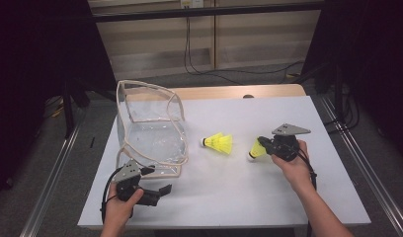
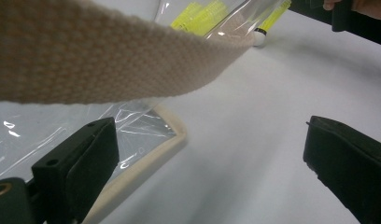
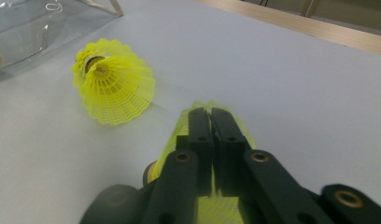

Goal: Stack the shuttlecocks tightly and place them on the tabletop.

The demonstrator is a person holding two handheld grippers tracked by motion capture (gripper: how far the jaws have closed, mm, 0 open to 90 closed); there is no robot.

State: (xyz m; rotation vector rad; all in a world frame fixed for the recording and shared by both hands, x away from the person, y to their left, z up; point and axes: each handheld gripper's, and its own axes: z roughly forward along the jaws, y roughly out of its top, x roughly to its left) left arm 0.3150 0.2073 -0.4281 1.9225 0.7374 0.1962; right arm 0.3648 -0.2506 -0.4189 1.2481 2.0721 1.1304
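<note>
The right claw (image 3: pixel 211 116) is pinching a yellow shuttlecock (image 1: pixel 257 149) by its skirt, jaws nearly together, just above the white surface (image 1: pixel 268 197). The left claw (image 2: pixel 212 158) is waiting wide open and empty beside the clear bag (image 1: pixel 150 133), likely to steady it. A second shuttlecock (image 1: pixel 220 143) is lying between them.

Bare table (image 1: pixel 268 187) between the hands; clear bag (image 1: pixel 150 133) and loose shuttlecock (image 1: pixel 218 143) block beyond.
</note>
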